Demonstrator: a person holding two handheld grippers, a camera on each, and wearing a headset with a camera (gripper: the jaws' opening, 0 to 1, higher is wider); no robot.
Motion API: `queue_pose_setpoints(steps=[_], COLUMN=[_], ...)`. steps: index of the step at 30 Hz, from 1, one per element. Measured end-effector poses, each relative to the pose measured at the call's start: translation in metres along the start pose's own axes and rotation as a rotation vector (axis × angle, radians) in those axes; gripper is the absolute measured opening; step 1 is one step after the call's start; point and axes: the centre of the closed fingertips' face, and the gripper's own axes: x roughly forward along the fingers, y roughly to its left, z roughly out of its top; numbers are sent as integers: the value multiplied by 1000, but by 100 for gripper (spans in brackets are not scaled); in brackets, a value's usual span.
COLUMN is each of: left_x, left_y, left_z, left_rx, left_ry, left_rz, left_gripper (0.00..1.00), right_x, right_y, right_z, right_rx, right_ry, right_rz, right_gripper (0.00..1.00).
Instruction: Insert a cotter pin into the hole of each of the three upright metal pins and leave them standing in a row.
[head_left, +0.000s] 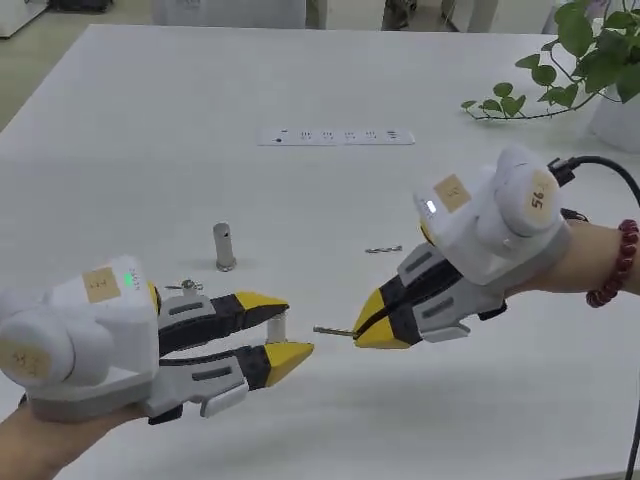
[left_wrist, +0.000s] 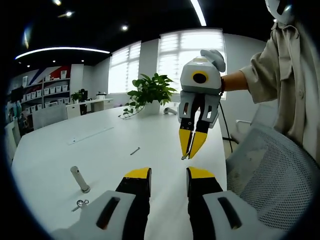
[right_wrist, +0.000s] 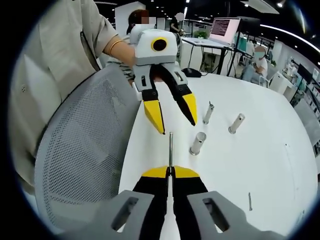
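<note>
My right gripper (head_left: 358, 334) is shut on a thin cotter pin (head_left: 334, 330), which sticks out towards my left gripper (head_left: 287, 327); the same cotter pin (right_wrist: 170, 147) runs straight ahead in the right gripper view. The left gripper's jaws stand open. One upright metal pin (head_left: 277, 325) shows through the gap between them, and I cannot tell whether they touch it. A second metal pin (head_left: 223, 247) stands alone further back. A third pin (right_wrist: 208, 113) carries a cotter pin in its top, half hidden behind the left gripper (right_wrist: 172, 120). A loose cotter pin (head_left: 383, 249) lies on the white table (head_left: 150, 150).
A white power strip (head_left: 336, 137) lies at mid-table, further back. A potted plant (head_left: 590, 50) stands at the far right corner. A grey mesh chair (right_wrist: 85, 150) is at the table's near edge, and the right gripper's cable (head_left: 612, 170) trails off to the right.
</note>
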Motion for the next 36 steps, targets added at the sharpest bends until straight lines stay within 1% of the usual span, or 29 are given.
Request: queue_pose_setpoints(steps=[2,3,9,14,17,21,23,26,28,36], left_x=[-1,-1,-4,-2,0,3,5,7,9,16], left_y=[5,6,19,27,32,37,39,42,44,48], left_z=[-2,-3,-6,-12,-17,-25,-28,-33,-35,-47], left_rx=[-2,-6,-16,-19,-12,-19,-29,-29,-38,-38], left_ry=[1,0,-7,-1,11,30,34,46,44,69], left_rz=[22,24,77,104,114,128,128,138,145,145], left_gripper=[28,28,30,31,31,32,31,31,31,31], right_x=[0,0,0,1,1,2,2,3,4,9], right_y=[-2,-2,-8,-14,-17,-20,-22,-23,-25,-27], right_z=[0,0,-5,-9,-11,-14,-16,-18,-18,-21], right_rx=[7,9,32,46,57,72,82,91,94,106], right_ry=[0,2,24,39,50,64,73,79,83,101], right_rz=[-8,-11,-36,-56,-69,-76,-82,-86,-90,-89], right_gripper=[2,2,2,2,2,2,2,2,2,2])
